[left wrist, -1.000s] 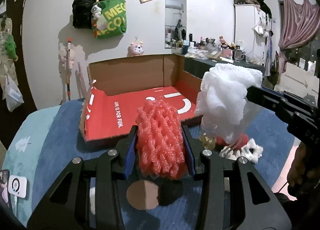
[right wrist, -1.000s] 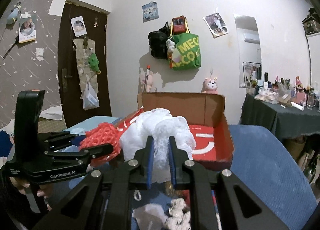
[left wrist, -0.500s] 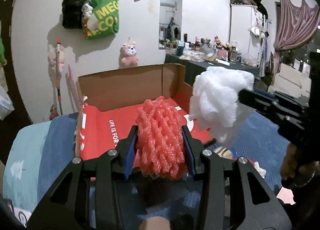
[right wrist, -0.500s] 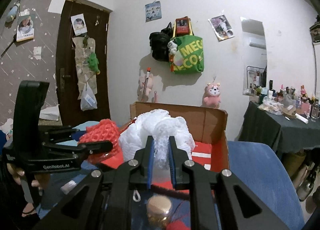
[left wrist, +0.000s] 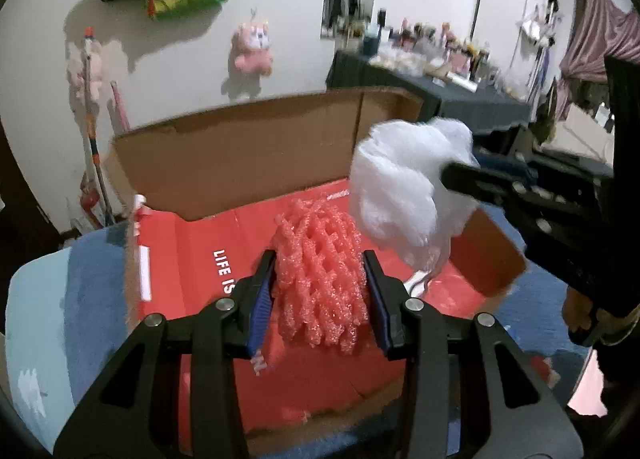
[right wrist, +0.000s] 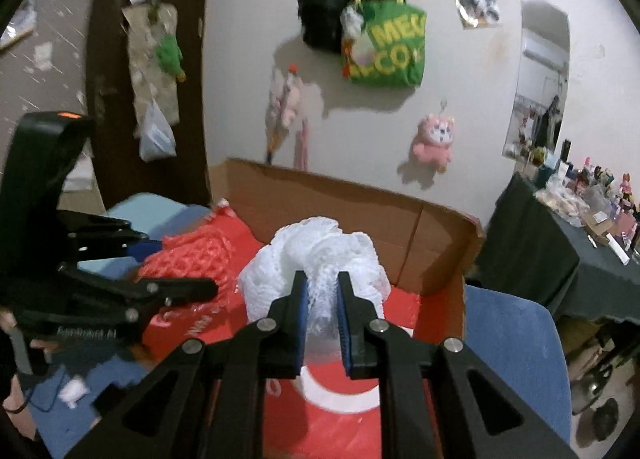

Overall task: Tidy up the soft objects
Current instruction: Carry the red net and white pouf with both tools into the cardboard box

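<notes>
My left gripper (left wrist: 319,259) is shut on a red foam net (left wrist: 318,279), held above the red floor of an open cardboard box (left wrist: 240,155). My right gripper (right wrist: 320,279) is shut on a white foam net bundle (right wrist: 316,255), also over the box (right wrist: 360,203). In the left wrist view the white bundle (left wrist: 400,195) hangs to the right of the red net, with the right gripper's black body behind it. In the right wrist view the red net (right wrist: 192,255) and the left gripper (right wrist: 200,287) sit at the left.
The box lies on a blue blanket (left wrist: 92,291) over a bed. Bags (right wrist: 384,47) and a pink plush (right wrist: 434,139) hang on the wall behind. A dark-clothed table (left wrist: 440,95) crowded with small items stands at the right. A brown door (right wrist: 148,71) is at the left.
Both grippers have moved forward together with their nets, from short of the box's near edge to above its red floor. The box now looks larger and closer.
</notes>
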A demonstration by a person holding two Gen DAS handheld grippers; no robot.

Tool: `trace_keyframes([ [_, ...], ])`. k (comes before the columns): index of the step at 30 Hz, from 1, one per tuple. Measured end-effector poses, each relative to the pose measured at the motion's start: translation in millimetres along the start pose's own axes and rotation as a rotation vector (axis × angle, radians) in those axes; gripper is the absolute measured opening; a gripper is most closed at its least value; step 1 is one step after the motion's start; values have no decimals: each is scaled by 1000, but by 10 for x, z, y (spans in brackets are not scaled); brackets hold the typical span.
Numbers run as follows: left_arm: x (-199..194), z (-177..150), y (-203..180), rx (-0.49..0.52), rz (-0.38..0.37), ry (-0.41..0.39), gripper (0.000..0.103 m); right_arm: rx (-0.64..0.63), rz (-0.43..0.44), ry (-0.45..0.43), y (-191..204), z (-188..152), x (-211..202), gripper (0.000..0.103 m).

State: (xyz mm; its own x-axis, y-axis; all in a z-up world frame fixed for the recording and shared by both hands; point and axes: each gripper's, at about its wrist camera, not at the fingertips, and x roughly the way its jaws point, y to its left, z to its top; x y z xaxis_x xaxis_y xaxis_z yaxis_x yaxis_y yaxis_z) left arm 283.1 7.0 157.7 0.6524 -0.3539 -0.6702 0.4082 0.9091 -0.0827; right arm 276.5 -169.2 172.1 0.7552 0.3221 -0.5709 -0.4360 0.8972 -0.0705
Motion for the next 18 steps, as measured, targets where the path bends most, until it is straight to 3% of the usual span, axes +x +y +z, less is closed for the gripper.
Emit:
trace_keyframes([
  [7,754,146,138,20,49,132,39,4,-63,140,-187,122,782,15],
  [13,1176,238,286,4,79,157,40,41,-91,231,-339,85,1267,15],
  [18,1473,254,387,-19,95,186,40,98,-84,271,-504,-14,1430,18],
])
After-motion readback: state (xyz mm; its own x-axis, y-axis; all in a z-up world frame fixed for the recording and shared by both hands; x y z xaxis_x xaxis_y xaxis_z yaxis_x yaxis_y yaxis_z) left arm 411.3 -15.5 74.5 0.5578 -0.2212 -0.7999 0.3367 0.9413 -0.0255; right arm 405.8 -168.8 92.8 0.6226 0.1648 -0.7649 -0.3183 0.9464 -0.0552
